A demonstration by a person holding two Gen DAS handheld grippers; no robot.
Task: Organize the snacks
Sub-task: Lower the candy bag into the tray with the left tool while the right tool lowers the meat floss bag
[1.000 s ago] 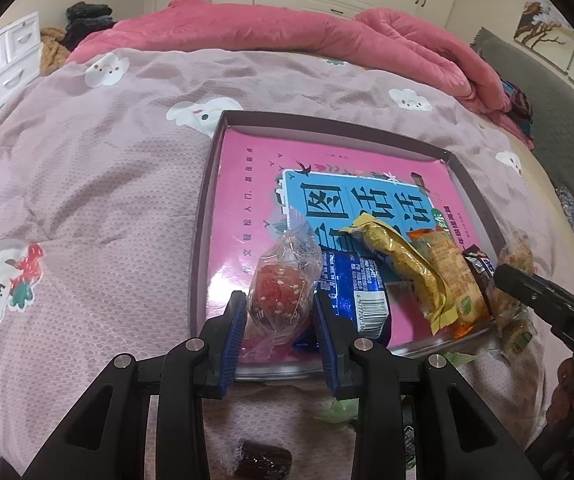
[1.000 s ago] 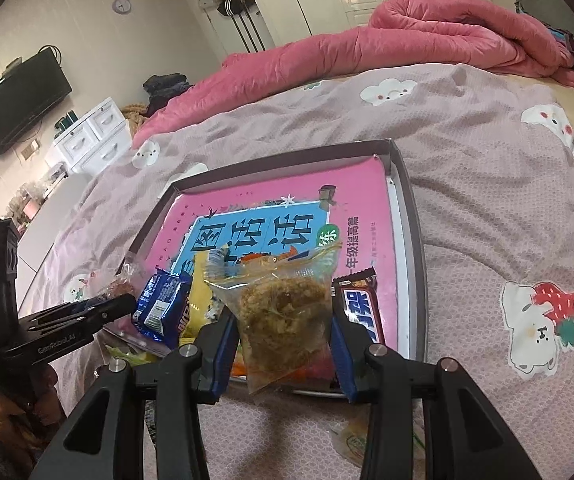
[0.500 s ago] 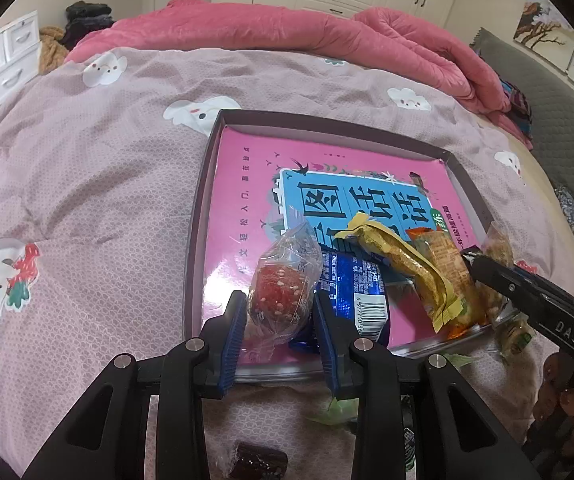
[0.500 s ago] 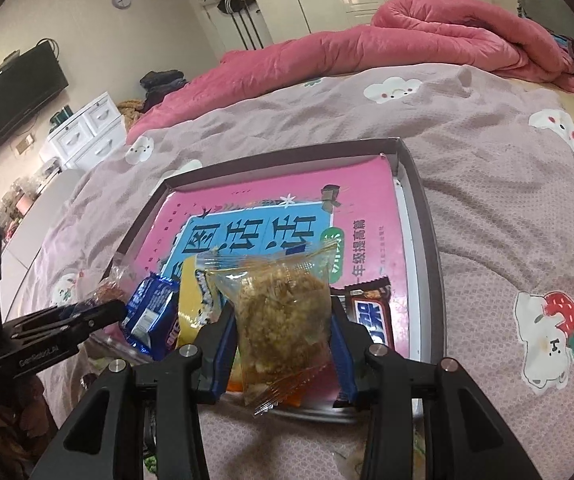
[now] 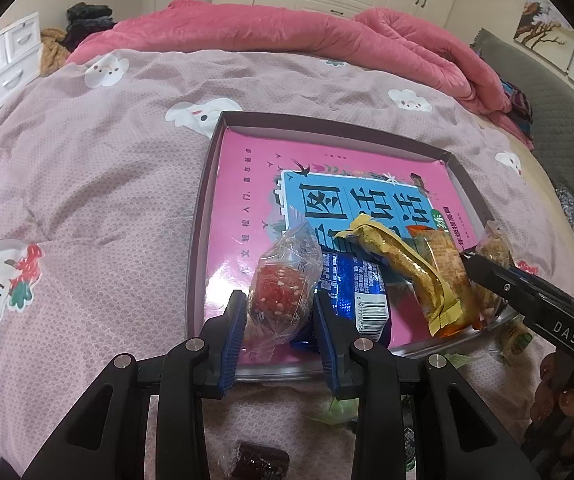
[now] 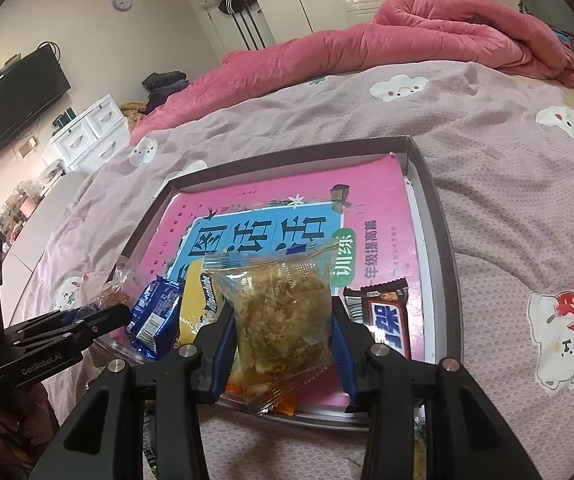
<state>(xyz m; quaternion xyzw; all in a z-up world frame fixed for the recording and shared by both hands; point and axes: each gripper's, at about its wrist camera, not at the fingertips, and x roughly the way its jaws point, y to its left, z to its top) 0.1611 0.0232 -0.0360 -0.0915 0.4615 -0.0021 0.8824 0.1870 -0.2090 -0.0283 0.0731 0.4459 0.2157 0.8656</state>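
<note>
My left gripper (image 5: 279,304) is shut on a red snack in a clear wrapper (image 5: 281,280), held over the near left part of the dark tray (image 5: 203,216). My right gripper (image 6: 283,320) is shut on a clear bag of brown flaky cake (image 6: 283,304) above the tray's (image 6: 443,240) near edge. A pink book (image 5: 247,184) lines the tray. On it lie a blue packet (image 5: 359,288), a yellow packet (image 5: 399,260), an orange packet (image 5: 447,264) and a chocolate bar (image 6: 387,316). The right gripper (image 5: 487,276) shows at the tray's right corner in the left wrist view.
The tray rests on a mauve quilt with cartoon prints (image 5: 87,200). A dark wrapped snack (image 5: 259,460) and a green wrapper (image 5: 339,408) lie on the quilt in front of the tray. A pink duvet (image 5: 287,28) is bunched at the back. White drawers (image 6: 87,132) stand beyond the bed.
The right gripper with its bag has edged a little inward over the tray's near right corner. The left gripper and its red snack have stayed put.
</note>
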